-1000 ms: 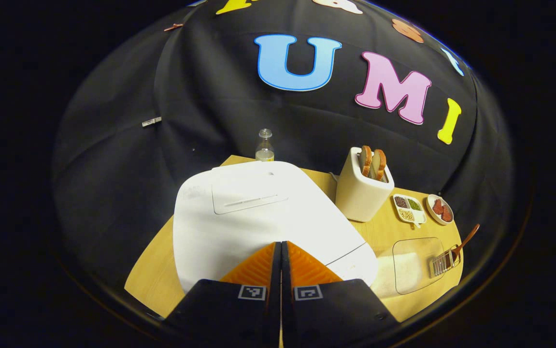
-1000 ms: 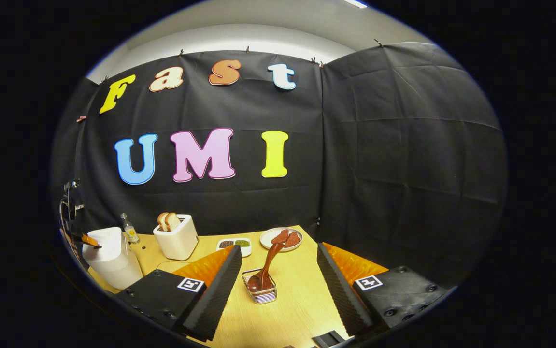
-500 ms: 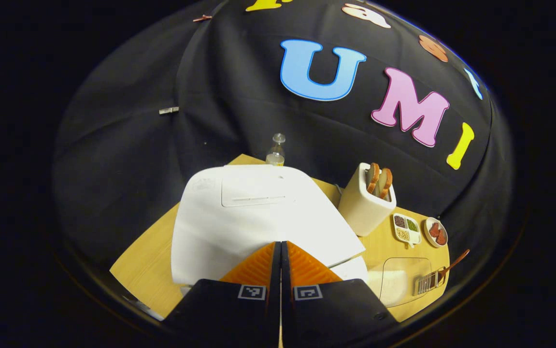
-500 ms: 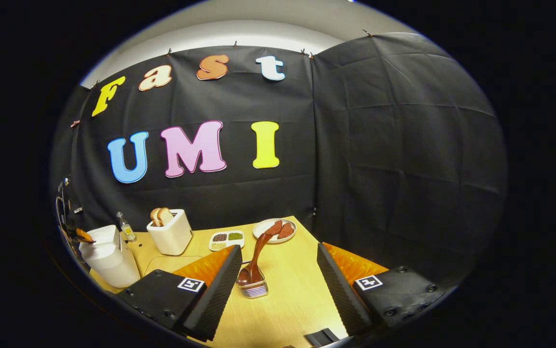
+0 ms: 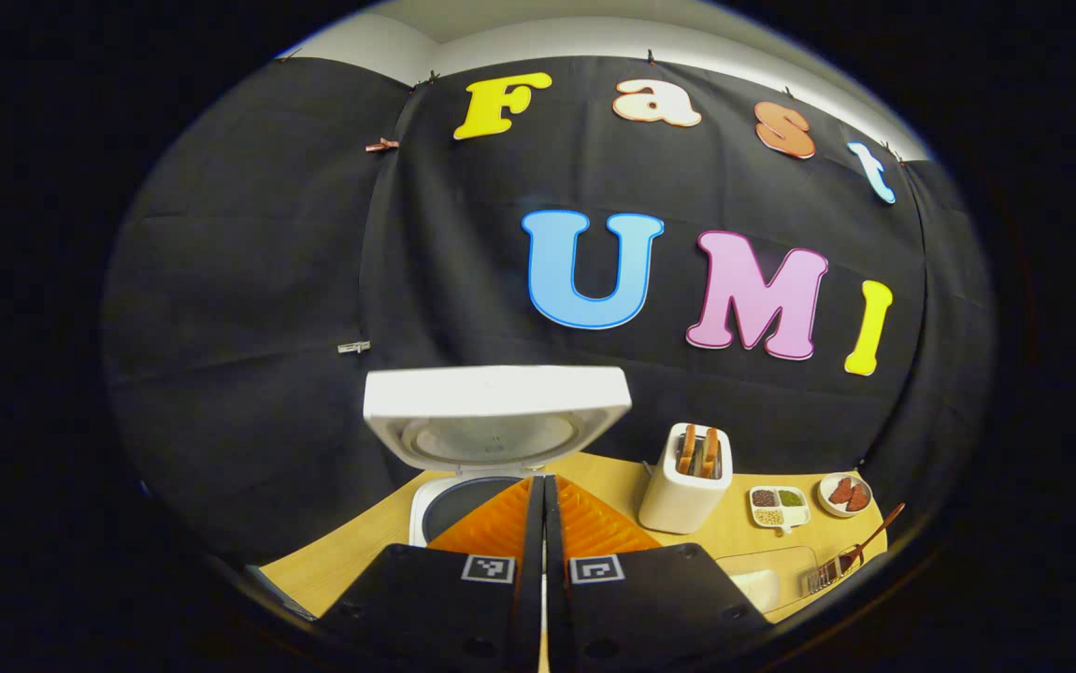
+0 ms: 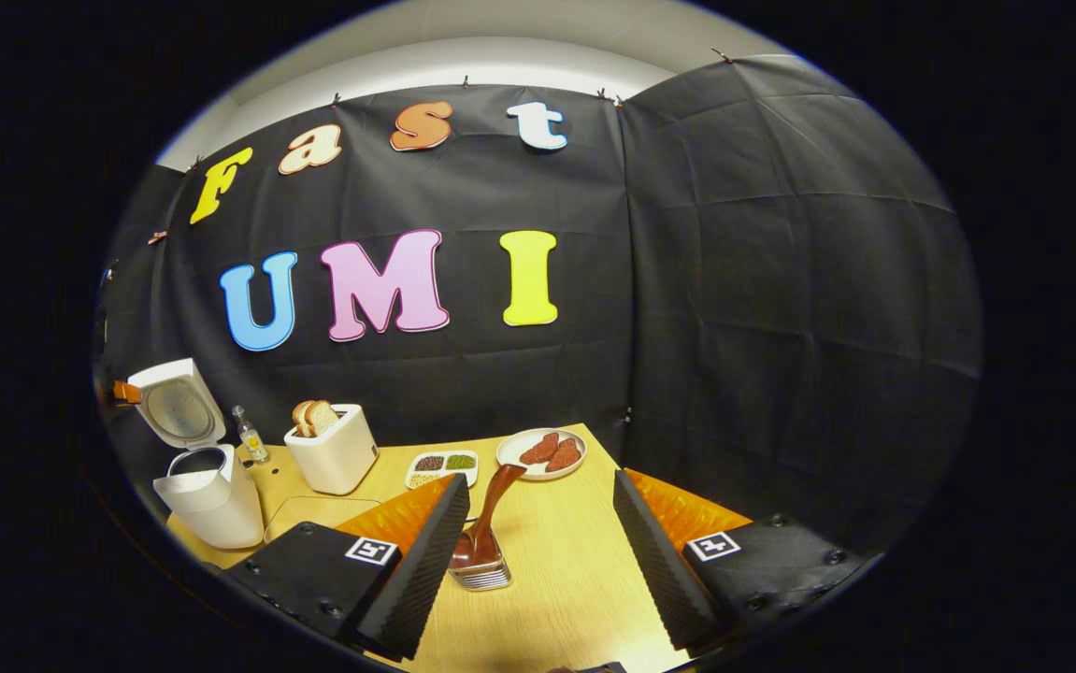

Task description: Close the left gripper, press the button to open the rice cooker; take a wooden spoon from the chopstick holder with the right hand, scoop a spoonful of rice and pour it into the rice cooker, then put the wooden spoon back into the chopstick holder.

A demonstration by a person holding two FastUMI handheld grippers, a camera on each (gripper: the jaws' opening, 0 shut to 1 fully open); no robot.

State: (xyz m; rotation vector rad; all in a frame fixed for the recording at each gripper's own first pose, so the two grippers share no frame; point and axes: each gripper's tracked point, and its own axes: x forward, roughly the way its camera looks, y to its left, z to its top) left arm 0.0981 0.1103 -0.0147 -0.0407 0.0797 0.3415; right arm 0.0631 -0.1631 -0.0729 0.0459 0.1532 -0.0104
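My left claw (image 5: 543, 486) is pressed together, nothing between its fingers, sitting right in front of the rice cooker (image 5: 463, 505), whose lid (image 5: 497, 411) stands up open and shows the dark pot mouth just behind the fingertips. My right claw (image 6: 542, 509) is spread wide apart, empty, hanging over the table (image 6: 556, 579). The wooden spoon (image 6: 486, 514) stands tilted in the chopstick holder (image 6: 480, 572), a small wire basket, just beside the right claw's left finger (image 6: 421, 551) and in the gap between the two fingers, toward the left side; I can't tell if it touches the finger. In the right gripper view the rice cooker (image 6: 206, 491) is far left at the table edge, lid (image 6: 178, 407) up. Around: a small bottle (image 6: 248, 435) next to the cooker, a toaster (image 6: 337, 449) with two bread slices, a divided dish (image 6: 444, 465) of grains, a plate (image 6: 542, 453) with reddish pieces behind the spoon. A clear container (image 6: 308, 512) lies flat between cooker and holder, partly hidden by my right claw's left finger; contents unclear here. In the left gripper view the toaster (image 5: 687, 479), the dish (image 5: 778, 505), the plate (image 5: 846, 494), the holder (image 5: 823, 575) and the spoon (image 5: 874, 535) sit off to the right, well apart from the cooker.
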